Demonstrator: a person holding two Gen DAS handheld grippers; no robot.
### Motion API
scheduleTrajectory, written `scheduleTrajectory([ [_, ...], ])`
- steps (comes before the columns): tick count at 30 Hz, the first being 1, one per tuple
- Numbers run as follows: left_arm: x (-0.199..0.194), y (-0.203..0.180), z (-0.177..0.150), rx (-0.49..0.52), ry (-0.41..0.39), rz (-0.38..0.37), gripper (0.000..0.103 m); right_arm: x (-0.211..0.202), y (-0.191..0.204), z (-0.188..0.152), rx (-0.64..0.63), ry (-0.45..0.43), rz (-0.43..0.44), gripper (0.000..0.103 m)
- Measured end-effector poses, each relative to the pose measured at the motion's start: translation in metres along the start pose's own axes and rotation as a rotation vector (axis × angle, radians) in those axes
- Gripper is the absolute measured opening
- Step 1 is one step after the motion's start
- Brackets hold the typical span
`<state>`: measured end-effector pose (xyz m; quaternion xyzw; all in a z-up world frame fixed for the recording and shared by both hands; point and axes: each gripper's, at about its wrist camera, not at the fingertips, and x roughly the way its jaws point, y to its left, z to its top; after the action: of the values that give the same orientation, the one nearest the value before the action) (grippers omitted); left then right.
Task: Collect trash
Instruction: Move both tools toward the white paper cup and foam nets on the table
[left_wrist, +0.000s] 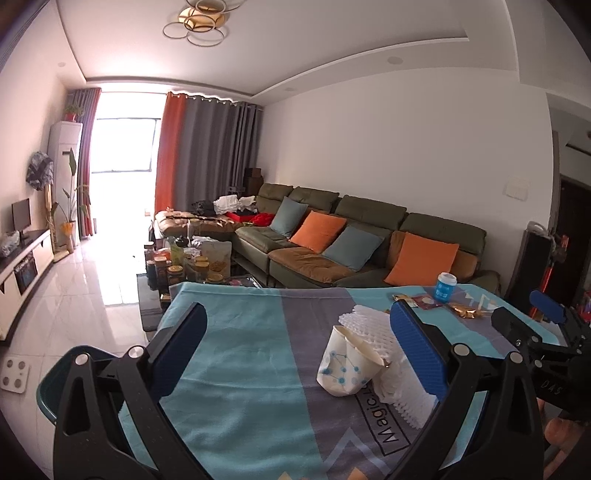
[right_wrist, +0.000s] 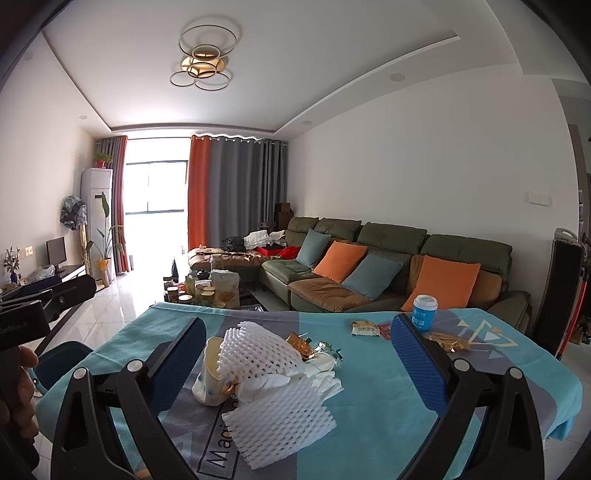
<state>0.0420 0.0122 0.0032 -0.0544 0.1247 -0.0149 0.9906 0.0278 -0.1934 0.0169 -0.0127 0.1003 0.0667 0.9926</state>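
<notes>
A crushed paper cup (left_wrist: 346, 369) with a blue dot pattern lies on the blue and grey tablecloth (left_wrist: 240, 350), leaning against white foam fruit netting (left_wrist: 369, 330). My left gripper (left_wrist: 295, 350) is open, the cup and netting lying between its blue pads. In the right wrist view the same cup (right_wrist: 208, 374) sits under the netting (right_wrist: 258, 354), with a second foam net (right_wrist: 284, 424) in front and crumpled wrappers (right_wrist: 306, 349) behind. My right gripper (right_wrist: 299, 362) is open around this heap. A blue lidded cup (right_wrist: 424, 312) stands at the far edge beside snack packets (right_wrist: 365, 328).
A green sofa (left_wrist: 369, 236) with orange and teal cushions runs behind the table. A low table (left_wrist: 184, 266) crowded with jars stands beyond the far edge. A dark chair (right_wrist: 59, 362) sits at the table's left. A hand (right_wrist: 18, 398) holds the other gripper at left.
</notes>
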Motion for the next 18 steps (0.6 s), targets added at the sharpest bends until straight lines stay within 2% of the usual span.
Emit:
scheduleTrajectory([
  [9, -0.004, -0.003, -0.006, 0.026, 0.006, -0.002, 0.098, -0.002, 0.009, -0.010, -0.029, 0.020, 0.018, 0.097],
  [18, 0.008, -0.003, -0.014, 0.043, 0.076, 0.009, 0.098, 0.007, 0.018, -0.023, -0.075, 0.109, 0.052, 0.097],
])
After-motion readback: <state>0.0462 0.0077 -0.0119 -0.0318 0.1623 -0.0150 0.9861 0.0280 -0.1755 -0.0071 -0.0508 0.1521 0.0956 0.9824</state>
